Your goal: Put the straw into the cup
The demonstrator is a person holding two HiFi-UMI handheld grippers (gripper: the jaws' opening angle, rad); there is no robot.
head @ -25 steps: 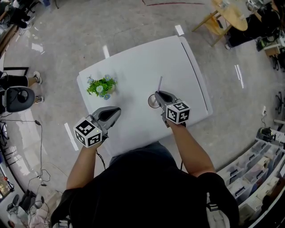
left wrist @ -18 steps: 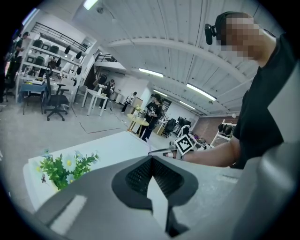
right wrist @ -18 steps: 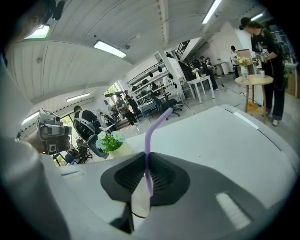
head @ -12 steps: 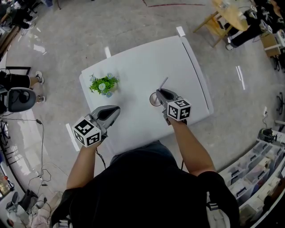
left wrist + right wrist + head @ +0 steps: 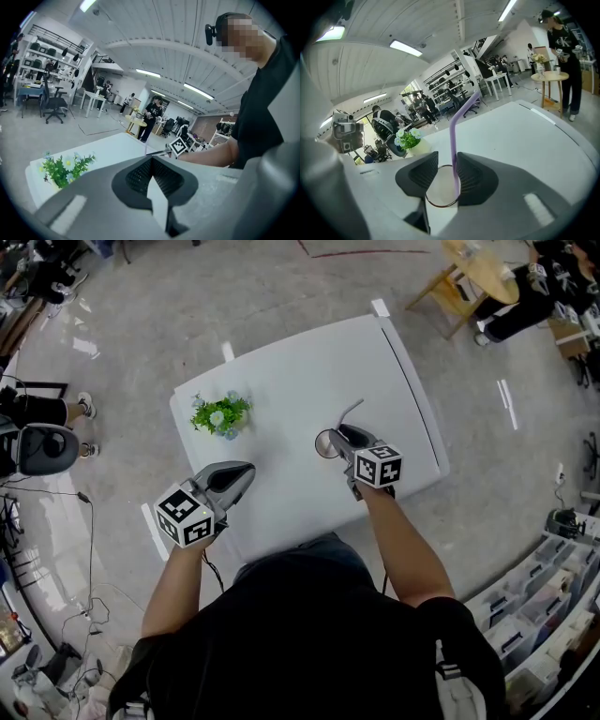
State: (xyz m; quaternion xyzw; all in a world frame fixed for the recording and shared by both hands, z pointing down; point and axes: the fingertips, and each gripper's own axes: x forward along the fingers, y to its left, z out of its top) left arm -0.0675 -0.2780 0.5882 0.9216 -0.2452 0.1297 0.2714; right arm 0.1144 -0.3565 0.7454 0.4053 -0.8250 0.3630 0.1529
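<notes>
Between the parted jaws of the right gripper (image 5: 446,164), the purple straw (image 5: 453,140) stands with its foot inside the cup (image 5: 440,190), leaning on the jaw at 3 o'clock and seemingly unclamped. Best to back straight out toward 6 o'clock, jaws wide, so neither pad drags the straw or tips the cup. The left gripper (image 5: 152,159) — jaws together, empty — hangs near the table's (image 5: 281,381) 7 o'clock.

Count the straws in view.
1. The purple straw stands in the cup on the white table, between the open jaws of the right gripper. None seems hidden.
</notes>
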